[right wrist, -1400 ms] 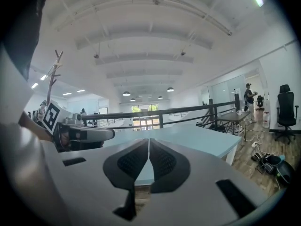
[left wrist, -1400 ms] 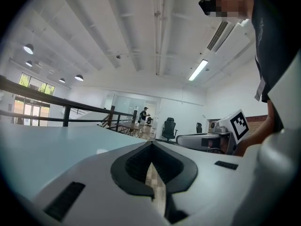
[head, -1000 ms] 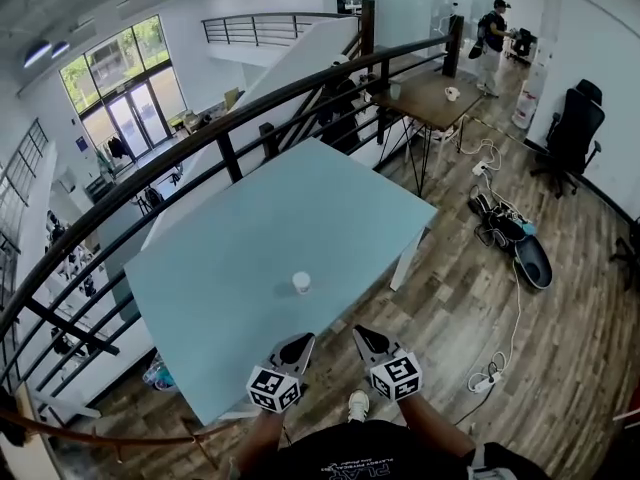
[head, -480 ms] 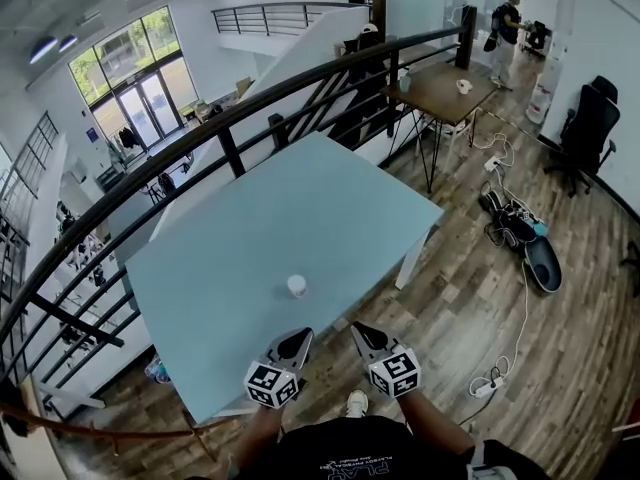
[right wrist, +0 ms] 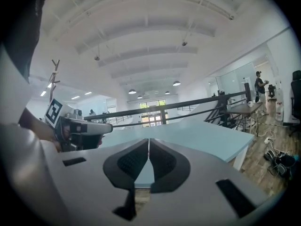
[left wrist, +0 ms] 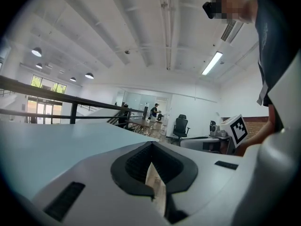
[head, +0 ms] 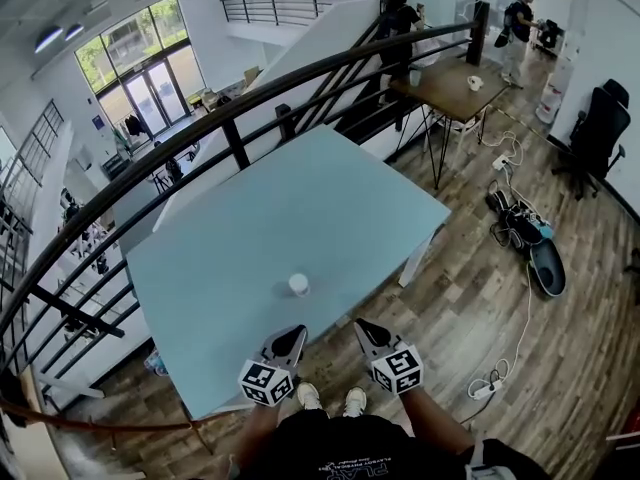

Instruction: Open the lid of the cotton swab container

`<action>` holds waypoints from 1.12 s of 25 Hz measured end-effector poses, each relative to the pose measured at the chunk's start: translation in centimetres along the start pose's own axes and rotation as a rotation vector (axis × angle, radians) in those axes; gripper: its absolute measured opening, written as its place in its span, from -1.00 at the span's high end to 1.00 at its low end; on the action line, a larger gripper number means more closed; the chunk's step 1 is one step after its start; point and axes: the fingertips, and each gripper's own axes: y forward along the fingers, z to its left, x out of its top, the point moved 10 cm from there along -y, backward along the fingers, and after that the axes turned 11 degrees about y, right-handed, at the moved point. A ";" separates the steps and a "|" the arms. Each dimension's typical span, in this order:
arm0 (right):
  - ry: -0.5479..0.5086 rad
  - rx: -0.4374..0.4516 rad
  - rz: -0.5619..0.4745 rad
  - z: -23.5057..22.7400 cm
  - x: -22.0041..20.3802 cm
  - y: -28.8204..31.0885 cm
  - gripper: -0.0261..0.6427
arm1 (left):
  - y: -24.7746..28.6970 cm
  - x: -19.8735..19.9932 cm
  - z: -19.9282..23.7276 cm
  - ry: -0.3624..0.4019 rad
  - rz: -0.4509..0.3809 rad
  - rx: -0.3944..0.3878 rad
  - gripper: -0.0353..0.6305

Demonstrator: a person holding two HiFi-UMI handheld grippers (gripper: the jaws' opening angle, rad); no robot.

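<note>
The cotton swab container [head: 298, 284] is a small white round tub with its lid on, standing near the front edge of the light blue table [head: 300, 208]. Both grippers hang just short of that edge, below the tub in the head view. My left gripper [head: 291, 338] points toward the tub from the front left, jaws shut and empty [left wrist: 151, 172]. Off to the tub's front right is my right gripper [head: 363, 329], likewise shut with nothing in it [right wrist: 148, 155]. The tub does not show in either gripper view.
A black railing [head: 230, 128] curves behind the table. A brown table [head: 450, 86] stands far right, with cables and a bag [head: 520, 233] on the wood floor and a black office chair [head: 600, 128]. People stand in the far background.
The head view has shifted slightly and the person's shoes now show below the grippers. Both grippers hold about the same place, still shut. The tub has not moved.
</note>
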 end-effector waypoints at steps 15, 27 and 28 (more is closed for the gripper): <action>-0.048 -0.057 -0.005 0.4 2.9 6.1 0.86 | 2.3 0.6 6.8 -0.012 -0.038 -0.044 0.86; -0.088 -0.058 0.010 2.8 4.2 13.1 0.86 | 3.1 0.9 13.4 0.008 -0.067 -0.074 0.86; -0.081 -0.065 0.015 2.8 4.1 13.3 0.86 | 3.3 0.9 13.6 0.014 -0.065 -0.079 0.86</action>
